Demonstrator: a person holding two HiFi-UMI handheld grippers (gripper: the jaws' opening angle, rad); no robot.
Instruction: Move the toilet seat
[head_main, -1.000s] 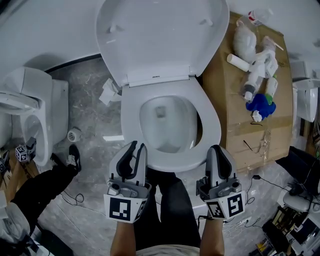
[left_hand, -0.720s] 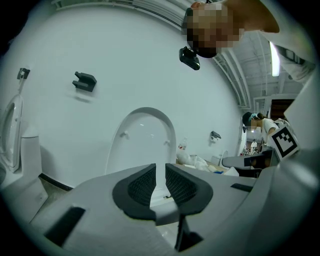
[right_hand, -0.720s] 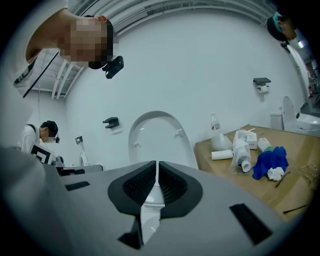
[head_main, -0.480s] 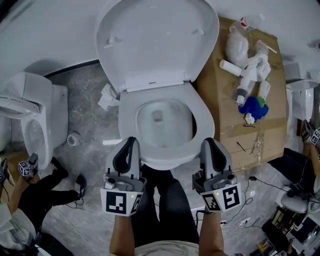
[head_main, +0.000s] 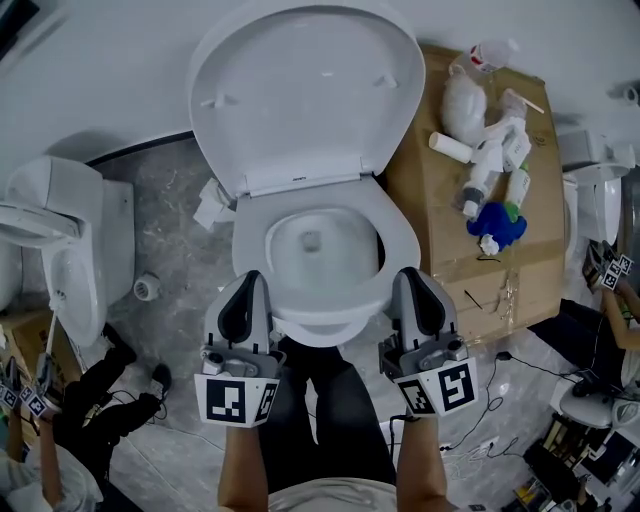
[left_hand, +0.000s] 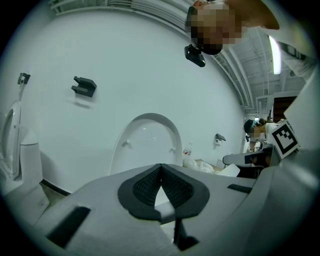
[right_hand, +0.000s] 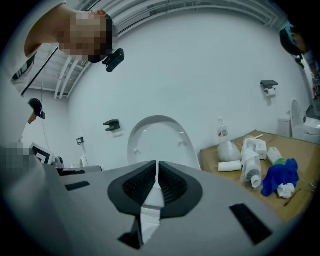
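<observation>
left gripper: jaws just closing, nothing between | right gripper: jaws pressing together, empty | white oval plastic toilet seat: lying lowered, front rim between grippers | judging it stiff, slick, rear-hinged; hooking under front rim

- Toilet seat: a white oval ring, open in the middle.
- It lies flat on the rim of the bowl, hinge end at the bowl's back.

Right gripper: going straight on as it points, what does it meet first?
Probably the front rim of the toilet seat, just ahead of the shut right gripper; the raised lid stands beyond. Depth unclear.
</observation>
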